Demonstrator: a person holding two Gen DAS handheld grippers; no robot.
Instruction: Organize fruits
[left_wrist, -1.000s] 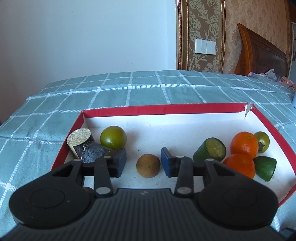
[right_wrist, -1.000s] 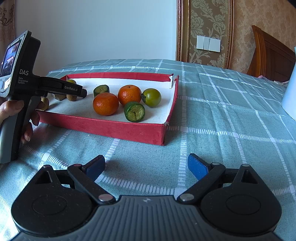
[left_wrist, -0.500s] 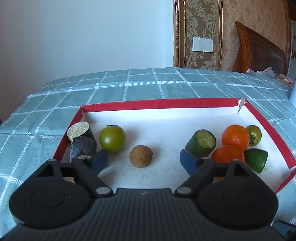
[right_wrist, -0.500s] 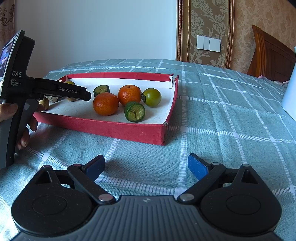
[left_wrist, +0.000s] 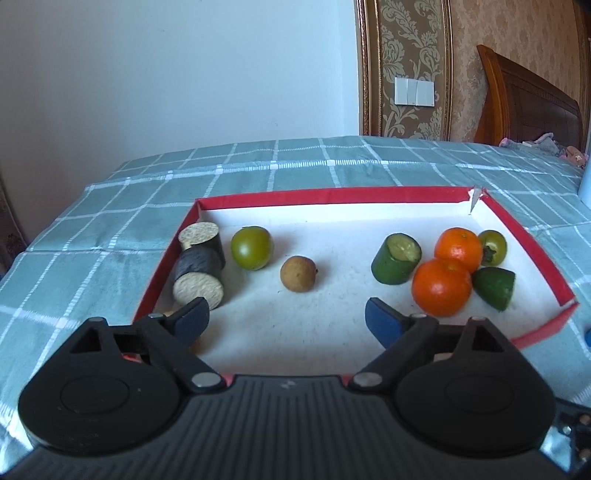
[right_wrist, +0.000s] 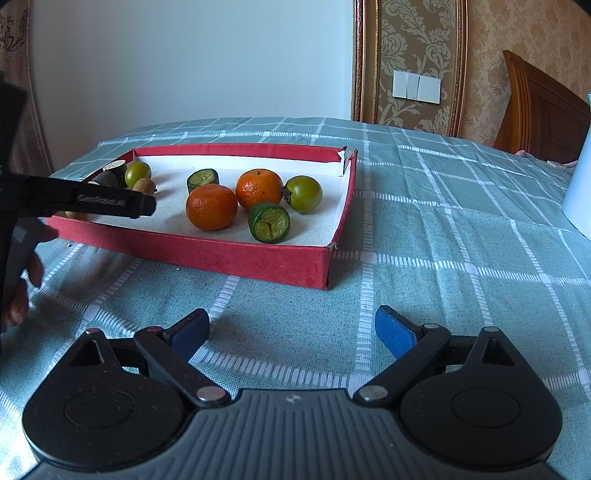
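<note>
A red tray (left_wrist: 332, 192) with a white floor holds the fruit. At its left lie two dark cut pieces (left_wrist: 199, 266), a green fruit (left_wrist: 252, 247) and a small brown fruit (left_wrist: 297, 274). At its right are two oranges (left_wrist: 441, 287), two green cut pieces (left_wrist: 396, 258) and a small green fruit (left_wrist: 492, 246). My left gripper (left_wrist: 286, 320) is open and empty above the tray's near edge. My right gripper (right_wrist: 291, 332) is open and empty over the cloth, short of the tray (right_wrist: 236, 246).
The tray lies on a teal checked cloth (right_wrist: 443, 236). A white object (right_wrist: 580, 192) stands at the right edge. A wooden headboard (left_wrist: 528, 107) and a wall stand behind. The left tool and hand (right_wrist: 74, 197) reach in from the left.
My left gripper let go of the small brown fruit, opened wide and drew back and up from the tray. The right gripper has not moved.
</note>
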